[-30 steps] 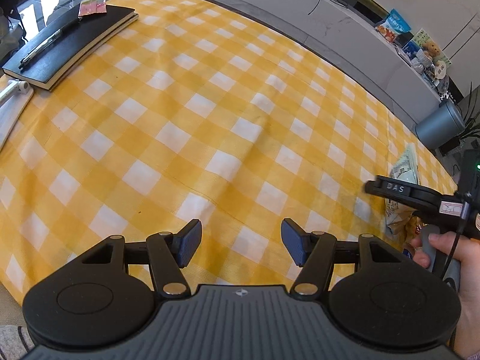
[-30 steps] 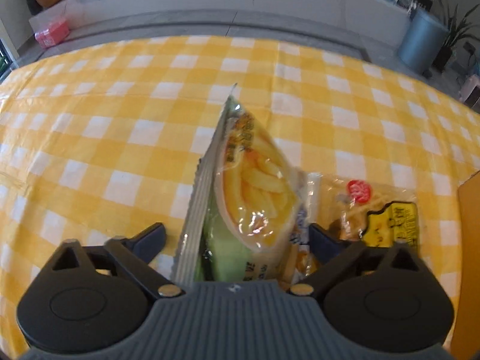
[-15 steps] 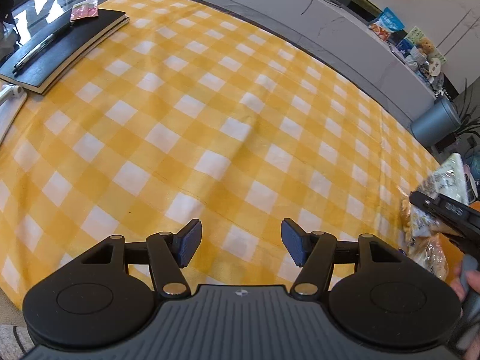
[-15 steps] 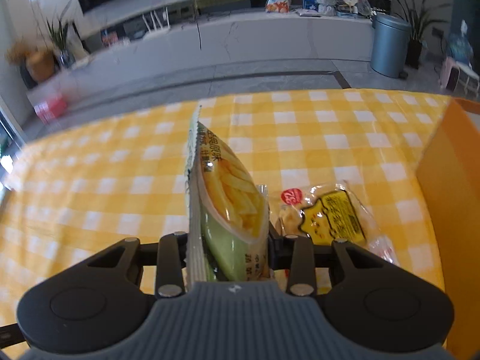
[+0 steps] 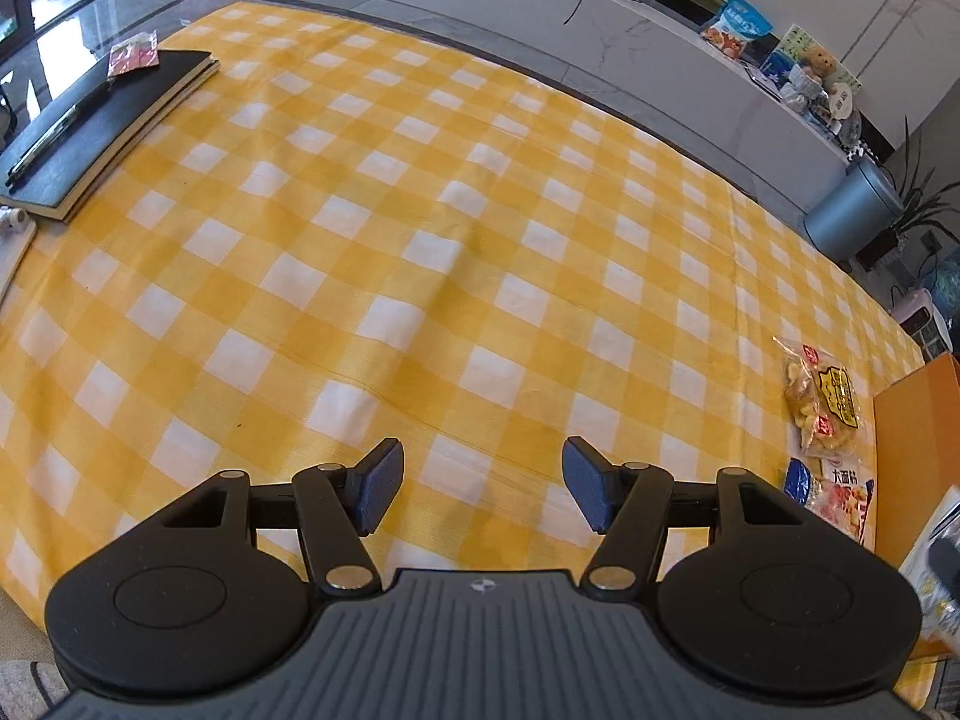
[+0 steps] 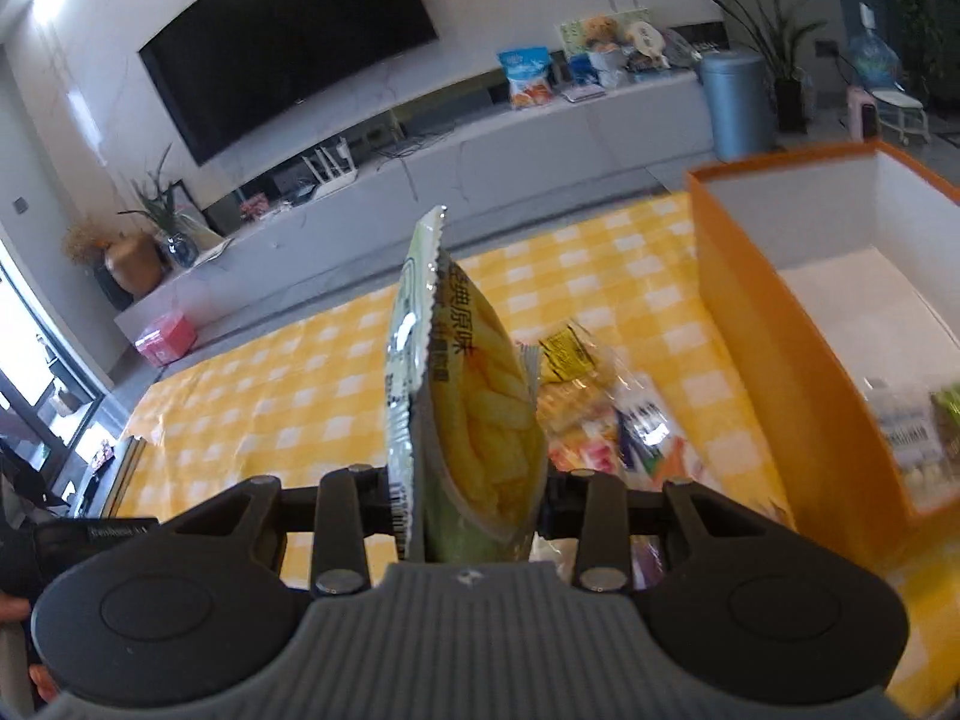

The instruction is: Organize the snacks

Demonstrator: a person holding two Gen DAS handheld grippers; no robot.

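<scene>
The chip bag (image 6: pixel 474 414) is clamped upright between the right gripper (image 6: pixel 474 498) fingers (long axis pointing away), just left of the orange box (image 6: pixel 774 360). The left gripper (image 5: pixel 480 486) is held spread, empty.

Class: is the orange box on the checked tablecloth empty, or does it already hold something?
Not empty. The orange box shows packets in its near corner; the remaining white floor is bare.
</scene>
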